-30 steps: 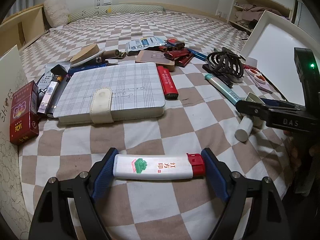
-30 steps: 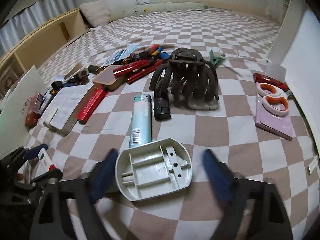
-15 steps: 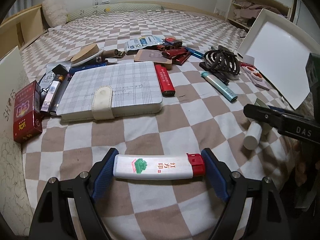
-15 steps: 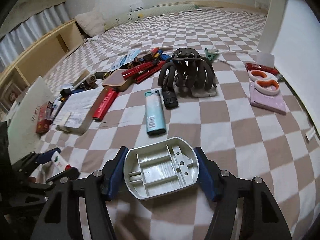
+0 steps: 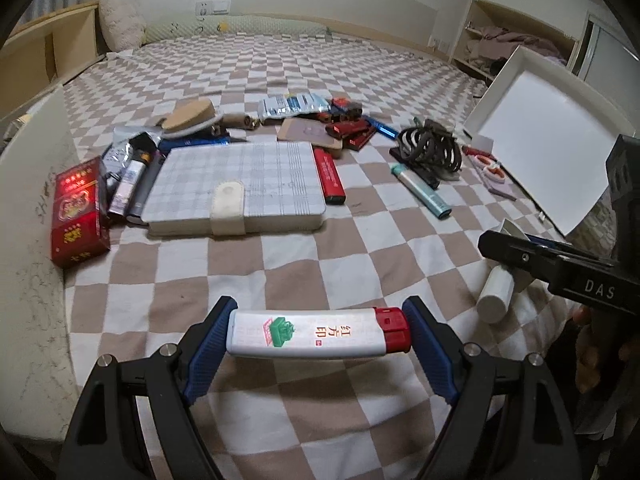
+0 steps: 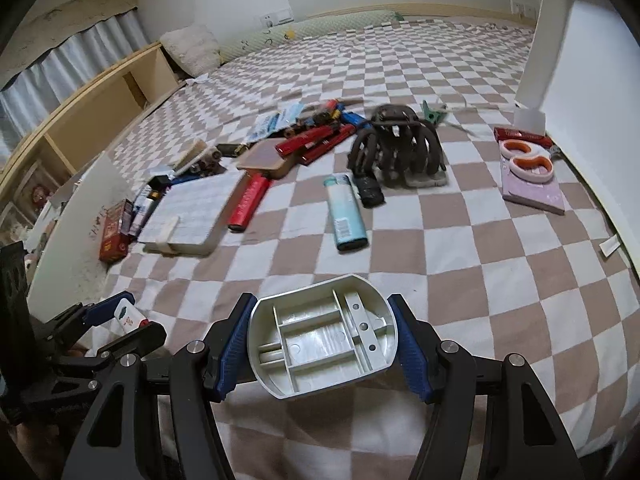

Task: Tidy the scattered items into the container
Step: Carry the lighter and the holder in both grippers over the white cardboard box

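On the far left of the left wrist view we see a red box (image 5: 78, 210) lying on the checked blanket (image 5: 280, 56). It sits close to a white board (image 5: 36, 216) that stands at the left edge. Just right of the red box are some small packets, and then a big plaid notebook (image 5: 236, 186) with a white strap. A red lighter (image 5: 329, 176) lies right beside the notebook. Behind them, farther away, is a pile of little things (we cannot name them all).

Near us, our left gripper (image 5: 318, 334) is squeezing a white lighter (image 5: 318, 334) with a red cap. Its blue pads press on both ends, and the lighter is lifted off the blanket.

More to the right lies a teal lighter (image 5: 422, 190), and just behind it a dark hair claw (image 5: 430, 148). Past those are scissors with orange handles (image 6: 528, 164) on a pale purple pad. At the far right a white container (image 5: 552, 140) stands tipped up on its side, open toward us.

Our right gripper (image 6: 322, 346) has just been closing. Now its blue pads hold a white plastic piece (image 6: 322, 346) with little walls inside. In the left wrist view this piece has a round white handle (image 5: 496, 292) sticking down. It is held up above the blanket too, near the container but not in it.
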Demonstrator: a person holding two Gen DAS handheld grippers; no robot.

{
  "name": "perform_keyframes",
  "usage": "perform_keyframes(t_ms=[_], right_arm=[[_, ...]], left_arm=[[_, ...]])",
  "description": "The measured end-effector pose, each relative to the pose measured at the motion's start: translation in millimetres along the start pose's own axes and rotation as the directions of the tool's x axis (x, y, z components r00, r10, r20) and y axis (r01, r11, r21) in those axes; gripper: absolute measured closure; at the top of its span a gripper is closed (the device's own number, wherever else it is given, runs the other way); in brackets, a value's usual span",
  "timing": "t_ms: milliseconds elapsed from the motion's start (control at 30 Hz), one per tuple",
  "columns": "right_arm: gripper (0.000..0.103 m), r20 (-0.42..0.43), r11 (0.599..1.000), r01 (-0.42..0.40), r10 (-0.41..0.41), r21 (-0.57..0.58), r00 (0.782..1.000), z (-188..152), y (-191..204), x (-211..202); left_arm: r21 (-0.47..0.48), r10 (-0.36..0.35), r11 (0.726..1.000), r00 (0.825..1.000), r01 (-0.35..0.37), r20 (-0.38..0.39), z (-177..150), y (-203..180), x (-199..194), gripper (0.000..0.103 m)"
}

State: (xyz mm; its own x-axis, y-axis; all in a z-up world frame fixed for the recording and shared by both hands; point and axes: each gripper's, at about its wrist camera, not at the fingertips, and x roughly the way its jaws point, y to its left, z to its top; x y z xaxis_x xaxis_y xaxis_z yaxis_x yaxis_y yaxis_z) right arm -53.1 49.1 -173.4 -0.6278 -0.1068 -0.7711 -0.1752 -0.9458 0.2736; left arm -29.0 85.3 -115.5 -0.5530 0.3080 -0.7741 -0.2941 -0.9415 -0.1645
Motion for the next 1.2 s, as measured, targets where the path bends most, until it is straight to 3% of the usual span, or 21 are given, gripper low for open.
perform_keyframes(t_ms=[267, 667, 933, 1200], right_arm=[[0.037, 0.056, 1.000, -0.025, 0.026, -0.014, 0.998, 16.8, 20.6, -20.4], [0.037, 0.142, 0.992, -0.084, 0.096, -0.092, 0.985, 58.4, 70.8, -48.1], [0.037, 0.157, 0.978, -0.140, 0.164, -0.157, 0.974, 78.5, 114.5, -53.4], [0.037, 0.148, 0.956, -0.188, 0.224, -0.226, 0.963, 87.3, 163.3, -53.1]], left_arm=[[-0.025, 0.020, 1.000, 0.994, -0.017, 0.107, 14.2, 12.8, -45.7, 0.019], [-0.094, 0.105, 0.992, 0.957, -0.082, 0.269, 33.3, 51.2, -118.5, 0.019], [-0.176, 0.176, 0.976, 0.933, -0.124, 0.315, 28.2, 91.3, -151.7, 0.019], [-0.241, 0.241, 0.956, 0.920, -0.170, 0.308, 16.7, 133.0, -170.4, 0.019]])
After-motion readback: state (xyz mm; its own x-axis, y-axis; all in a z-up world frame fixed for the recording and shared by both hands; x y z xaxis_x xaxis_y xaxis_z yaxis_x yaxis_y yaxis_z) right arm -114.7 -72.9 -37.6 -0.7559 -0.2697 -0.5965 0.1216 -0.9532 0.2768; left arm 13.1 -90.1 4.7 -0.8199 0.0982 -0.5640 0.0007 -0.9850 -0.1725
